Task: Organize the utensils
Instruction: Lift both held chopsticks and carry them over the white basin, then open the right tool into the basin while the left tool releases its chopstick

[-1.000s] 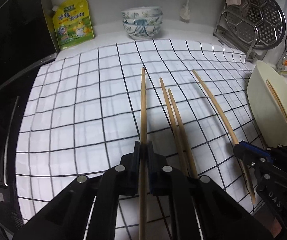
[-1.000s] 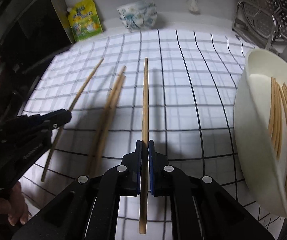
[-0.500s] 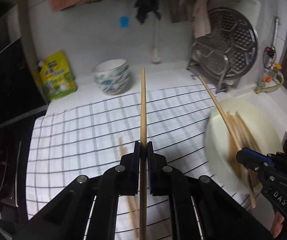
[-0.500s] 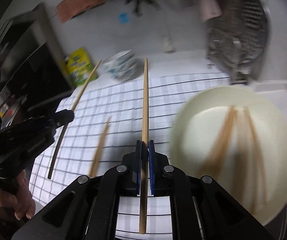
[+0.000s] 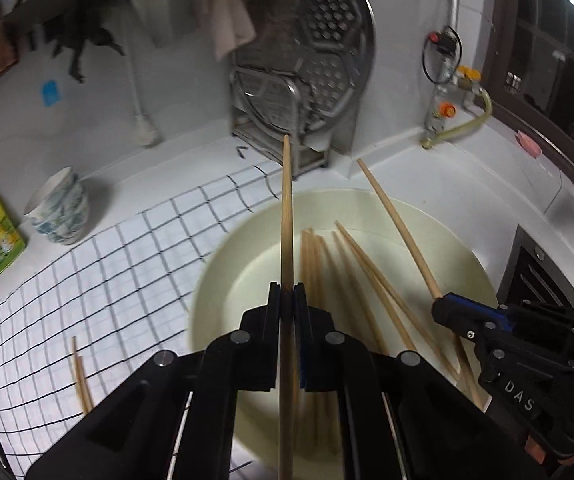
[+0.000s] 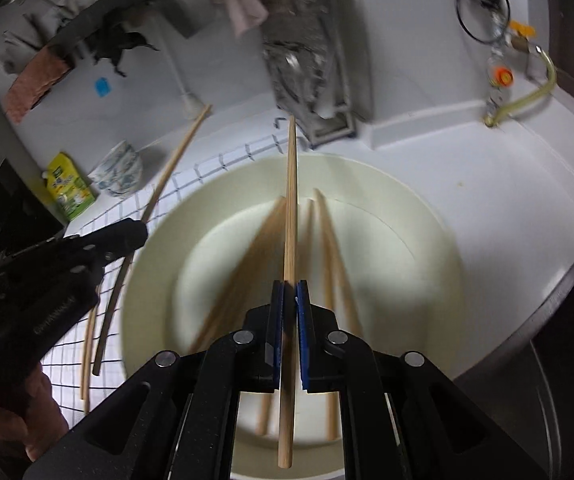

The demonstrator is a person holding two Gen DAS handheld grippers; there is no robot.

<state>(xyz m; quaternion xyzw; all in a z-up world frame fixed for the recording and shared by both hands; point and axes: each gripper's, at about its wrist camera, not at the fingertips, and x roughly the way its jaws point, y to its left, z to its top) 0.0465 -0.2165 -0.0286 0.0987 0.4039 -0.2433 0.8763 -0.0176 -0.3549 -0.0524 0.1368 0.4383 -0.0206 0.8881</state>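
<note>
We are carrying two chopsticks over the cream basin (image 5: 215,280), where others are already lying. The left gripper (image 5: 287,300) is pinching one chopstick (image 5: 286,208); the right gripper (image 6: 290,300) is pinching another (image 6: 291,200). Next, we judge, both need lowering inside the far rim before releasing. Two chopsticks (image 5: 81,376) are waiting on the checked cloth (image 5: 107,280) at left.

Matt wood chopsticks (image 5: 319,264), glossy cream bowl (image 5: 223,264), checked cloth mat (image 5: 127,264), perforated metal tray (image 5: 327,40)

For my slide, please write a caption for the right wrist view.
Right gripper holds one chopstick above the cream bowl of chopsticks.
</note>
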